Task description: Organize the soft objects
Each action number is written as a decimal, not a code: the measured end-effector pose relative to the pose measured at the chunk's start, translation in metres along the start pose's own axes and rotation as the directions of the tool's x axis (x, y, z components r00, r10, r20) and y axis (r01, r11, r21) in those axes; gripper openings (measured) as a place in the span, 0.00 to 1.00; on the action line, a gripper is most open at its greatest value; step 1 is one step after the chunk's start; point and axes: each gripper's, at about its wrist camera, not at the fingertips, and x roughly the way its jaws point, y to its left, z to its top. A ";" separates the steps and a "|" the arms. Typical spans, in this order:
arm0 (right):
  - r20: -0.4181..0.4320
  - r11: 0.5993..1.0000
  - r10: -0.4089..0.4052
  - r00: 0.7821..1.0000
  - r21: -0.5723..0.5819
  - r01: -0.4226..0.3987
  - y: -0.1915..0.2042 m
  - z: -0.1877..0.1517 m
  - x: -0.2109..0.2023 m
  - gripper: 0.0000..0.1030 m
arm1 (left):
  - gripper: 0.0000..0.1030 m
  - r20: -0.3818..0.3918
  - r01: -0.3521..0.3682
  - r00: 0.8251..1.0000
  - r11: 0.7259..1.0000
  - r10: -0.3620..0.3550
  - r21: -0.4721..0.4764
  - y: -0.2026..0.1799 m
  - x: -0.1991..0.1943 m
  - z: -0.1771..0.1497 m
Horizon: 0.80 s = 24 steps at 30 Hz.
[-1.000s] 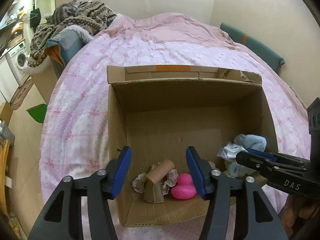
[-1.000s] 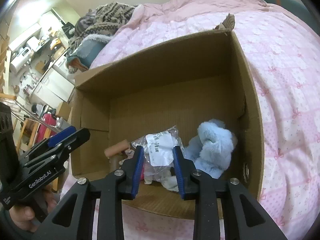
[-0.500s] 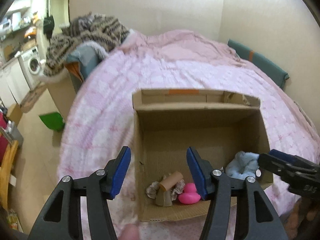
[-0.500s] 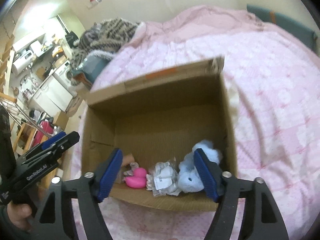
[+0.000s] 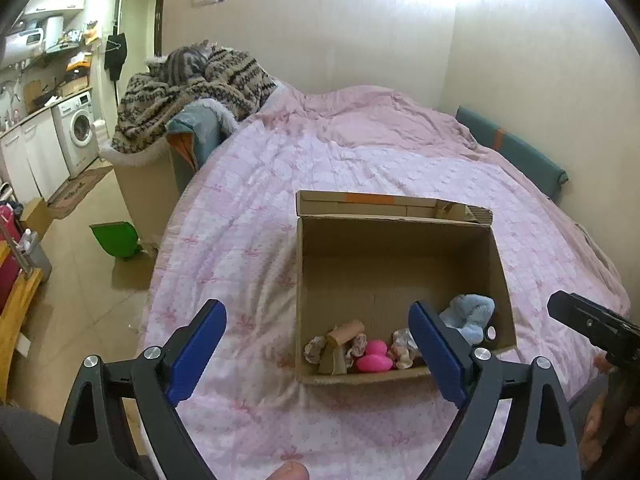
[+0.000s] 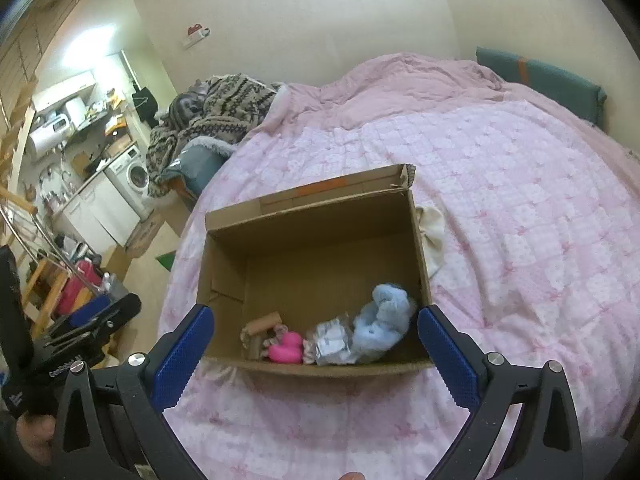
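An open cardboard box stands on the pink bed. Along its near wall lie a brown and lace doll, a pink duck, a clear plastic packet and a light blue plush. My left gripper is open and empty, held above and in front of the box. My right gripper is open and empty, also back from the box. A cream cloth lies on the bed by the box's right wall.
The pink quilted bed fills the view, with a teal headboard pad at the far right. A patterned blanket pile and a green bin are on the left, beside a kitchen area with a washing machine.
Both grippers have pulled up and back from the box. The right gripper let go of the plastic packet, which now lies in the box, and both sets of jaws stand wider open.
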 end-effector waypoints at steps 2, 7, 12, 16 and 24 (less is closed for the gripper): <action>0.019 1.000 -0.011 1.000 -0.024 0.012 0.004 -0.005 -0.006 1.00 | 0.90 0.007 0.000 1.000 1.000 0.000 0.021 -0.002 -0.007 -0.005; 0.028 0.997 -0.034 0.999 -0.069 0.035 0.014 -0.020 -0.009 1.00 | 0.91 0.004 0.068 0.998 0.998 -0.068 0.017 -0.002 -0.015 -0.016; 0.007 0.996 -0.063 0.998 -0.057 0.063 0.011 -0.038 0.004 1.00 | 0.91 0.012 -0.036 0.999 0.999 0.035 0.035 -0.007 -0.008 -0.030; -0.022 0.994 -0.086 0.996 -0.065 0.084 0.010 -0.049 0.017 1.00 | 0.91 -0.012 -0.052 0.999 0.998 0.052 0.033 -0.007 0.004 -0.039; -0.040 0.991 -0.109 0.993 -0.078 0.106 0.012 -0.054 0.029 1.00 | 0.91 -0.053 -0.070 0.996 0.998 0.070 0.009 -0.003 0.021 -0.045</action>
